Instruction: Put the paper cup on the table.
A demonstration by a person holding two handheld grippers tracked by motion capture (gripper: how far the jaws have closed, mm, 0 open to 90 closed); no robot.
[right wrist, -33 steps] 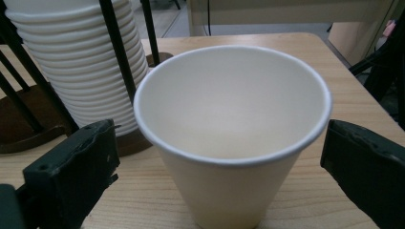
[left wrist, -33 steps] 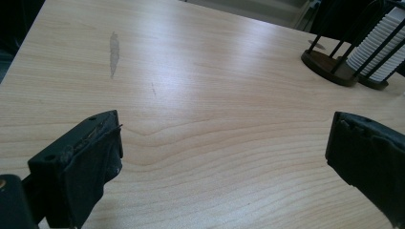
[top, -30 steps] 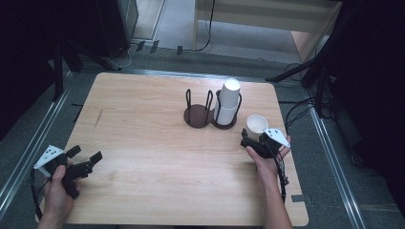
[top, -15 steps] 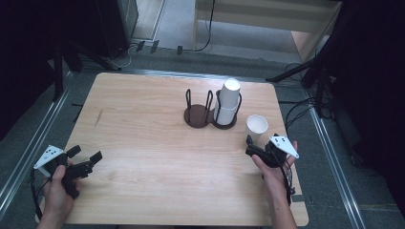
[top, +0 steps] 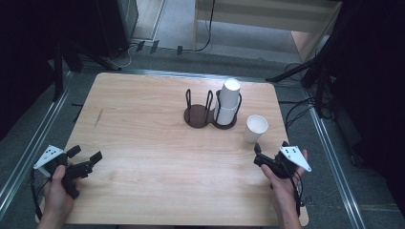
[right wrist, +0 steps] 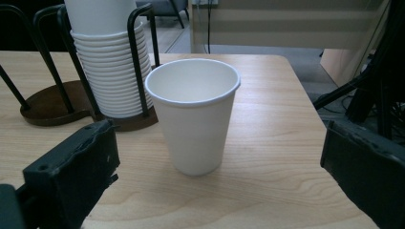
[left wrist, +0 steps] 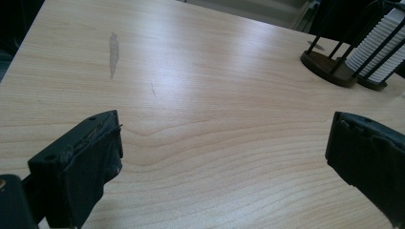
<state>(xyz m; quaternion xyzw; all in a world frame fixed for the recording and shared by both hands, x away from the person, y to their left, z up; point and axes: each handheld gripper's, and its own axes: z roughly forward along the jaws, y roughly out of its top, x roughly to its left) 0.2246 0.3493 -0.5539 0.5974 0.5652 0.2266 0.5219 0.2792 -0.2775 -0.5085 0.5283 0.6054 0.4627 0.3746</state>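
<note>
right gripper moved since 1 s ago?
Yes. The right gripper has pulled back toward the person, away from the cup rack, leaving the single paper cup standing on the table.

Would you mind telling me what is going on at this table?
A person holds a hand-held gripper in each hand. The right hand-held gripper is open, just short of a single upright paper cup standing free beside the cup rack. The left hand-held gripper is open too, at the table's near left corner, holding nothing.

lab rig | framed wooden table (top: pixel 143 143) | floor cables (top: pixel 205 45)
</note>
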